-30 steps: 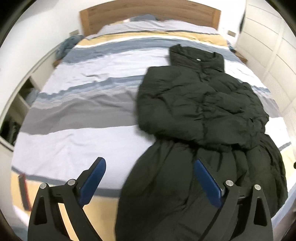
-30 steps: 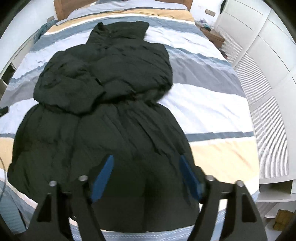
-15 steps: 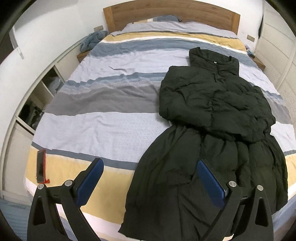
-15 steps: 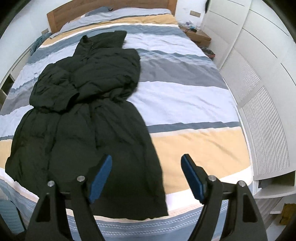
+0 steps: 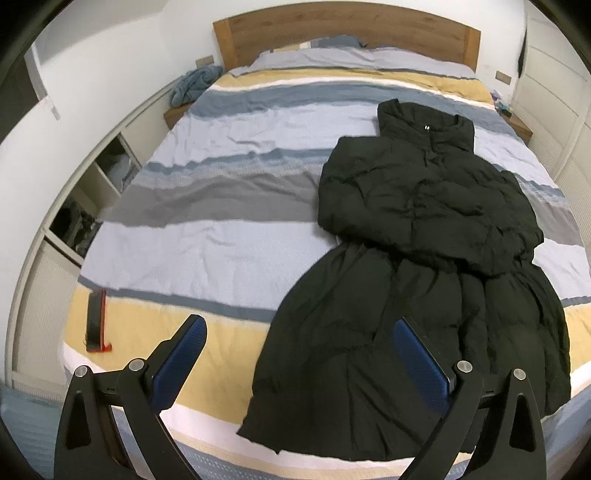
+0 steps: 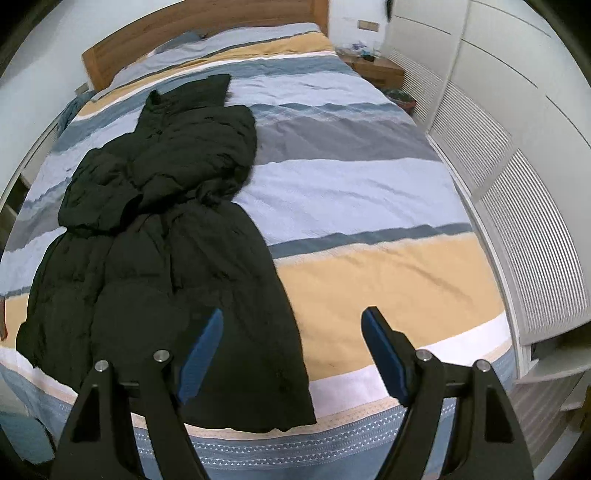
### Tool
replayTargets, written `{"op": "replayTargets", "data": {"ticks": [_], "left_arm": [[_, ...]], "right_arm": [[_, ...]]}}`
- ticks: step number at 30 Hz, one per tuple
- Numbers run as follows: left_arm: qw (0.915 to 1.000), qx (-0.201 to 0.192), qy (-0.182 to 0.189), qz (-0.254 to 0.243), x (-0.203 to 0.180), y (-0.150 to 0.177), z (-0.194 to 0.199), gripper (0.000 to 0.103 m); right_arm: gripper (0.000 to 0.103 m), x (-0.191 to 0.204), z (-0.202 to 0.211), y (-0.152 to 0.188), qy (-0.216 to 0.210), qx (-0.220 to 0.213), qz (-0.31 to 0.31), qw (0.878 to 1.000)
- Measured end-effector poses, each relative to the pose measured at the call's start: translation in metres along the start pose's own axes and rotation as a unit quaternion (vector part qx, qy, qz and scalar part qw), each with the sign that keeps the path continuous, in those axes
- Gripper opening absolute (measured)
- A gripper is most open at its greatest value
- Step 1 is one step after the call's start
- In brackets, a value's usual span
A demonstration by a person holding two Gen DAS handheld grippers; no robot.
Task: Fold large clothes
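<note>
A long black puffer coat (image 5: 424,266) lies flat on the striped bed (image 5: 221,206), collar toward the headboard, both sleeves folded across the chest, hem at the foot edge. It also shows in the right wrist view (image 6: 159,229). My left gripper (image 5: 299,332) is open and empty, held above the foot of the bed beside the coat's left hem corner. My right gripper (image 6: 293,325) is open and empty, above the coat's right hem edge and not touching it.
A dark phone with a red edge (image 5: 95,321) lies on the bed's near left corner. A wooden headboard (image 5: 347,29) is at the far end. White louvred wardrobe doors (image 6: 517,206) line the right side; open shelves (image 5: 99,192) line the left.
Both grippers have pulled back and up from the coat toward the foot of the bed, so more of the bed shows. The right gripper has swung to the right. The coat lies unchanged.
</note>
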State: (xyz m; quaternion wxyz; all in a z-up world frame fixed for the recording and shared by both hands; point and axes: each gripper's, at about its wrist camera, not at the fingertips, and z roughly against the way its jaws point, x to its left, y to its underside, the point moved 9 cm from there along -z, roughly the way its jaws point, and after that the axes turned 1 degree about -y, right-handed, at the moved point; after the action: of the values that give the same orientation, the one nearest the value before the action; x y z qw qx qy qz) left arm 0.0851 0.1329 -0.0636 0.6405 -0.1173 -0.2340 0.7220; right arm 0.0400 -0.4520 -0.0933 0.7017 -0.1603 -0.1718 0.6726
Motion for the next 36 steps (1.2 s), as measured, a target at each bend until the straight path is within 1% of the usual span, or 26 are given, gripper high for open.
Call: {"op": "replayTargets", "data": {"ticks": [6, 11, 14, 17, 19, 22, 23, 25, 28, 30, 31, 33, 36], "left_arm": [[0.9993, 0.029, 0.008, 0.025, 0.004, 0.022, -0.003, 0.100], [0.9977, 0.065, 0.015, 0.012, 0.003, 0.031, -0.013, 0.100], [0.9967, 0.075, 0.032, 0.010, 0.006, 0.026, -0.031, 0.100], [0.9957, 0.071, 0.057, 0.018, 0.011, 0.005, -0.055, 0.100], [0.9950, 0.057, 0.079, 0.021, 0.010, -0.019, -0.068, 0.100], [0.9934, 0.036, 0.108, 0.015, 0.004, -0.064, -0.087, 0.100], [0.9924, 0.029, 0.119, 0.012, 0.000, -0.082, -0.094, 0.100], [0.9917, 0.015, 0.127, 0.002, -0.007, -0.115, -0.105, 0.100], [0.9889, -0.005, 0.149, 0.005, -0.024, -0.171, -0.124, 0.100], [0.9877, -0.017, 0.155, 0.007, -0.036, -0.204, -0.137, 0.100], [0.9873, -0.024, 0.157, 0.007, -0.042, -0.218, -0.143, 0.100], [0.9856, -0.036, 0.165, 0.011, -0.061, -0.253, -0.162, 0.100], [0.9826, -0.047, 0.179, 0.020, -0.091, -0.291, -0.193, 0.100]], "right_arm": [[0.076, -0.019, -0.015, 0.006, -0.005, 0.011, -0.021, 1.000], [0.076, -0.015, -0.027, -0.002, -0.013, 0.014, -0.027, 0.999], [0.076, -0.003, -0.028, -0.015, -0.014, 0.003, -0.024, 1.000], [0.076, 0.012, -0.022, -0.032, -0.012, -0.006, -0.026, 1.000], [0.076, 0.023, -0.016, -0.048, -0.012, -0.015, -0.024, 1.000], [0.076, 0.043, -0.014, -0.079, -0.007, -0.028, -0.010, 1.000], [0.076, 0.050, -0.015, -0.088, -0.009, -0.032, -0.007, 0.999], [0.076, 0.068, -0.024, -0.112, -0.022, -0.041, -0.001, 0.999], [0.076, 0.098, -0.050, -0.157, -0.043, -0.055, 0.023, 0.997], [0.076, 0.118, -0.073, -0.191, -0.059, -0.068, 0.042, 0.995], [0.076, 0.130, -0.088, -0.213, -0.072, -0.077, 0.051, 0.993], [0.076, 0.144, -0.113, -0.245, -0.092, -0.088, 0.057, 0.990], [0.076, 0.166, -0.156, -0.299, -0.115, -0.106, 0.062, 0.986]]}}
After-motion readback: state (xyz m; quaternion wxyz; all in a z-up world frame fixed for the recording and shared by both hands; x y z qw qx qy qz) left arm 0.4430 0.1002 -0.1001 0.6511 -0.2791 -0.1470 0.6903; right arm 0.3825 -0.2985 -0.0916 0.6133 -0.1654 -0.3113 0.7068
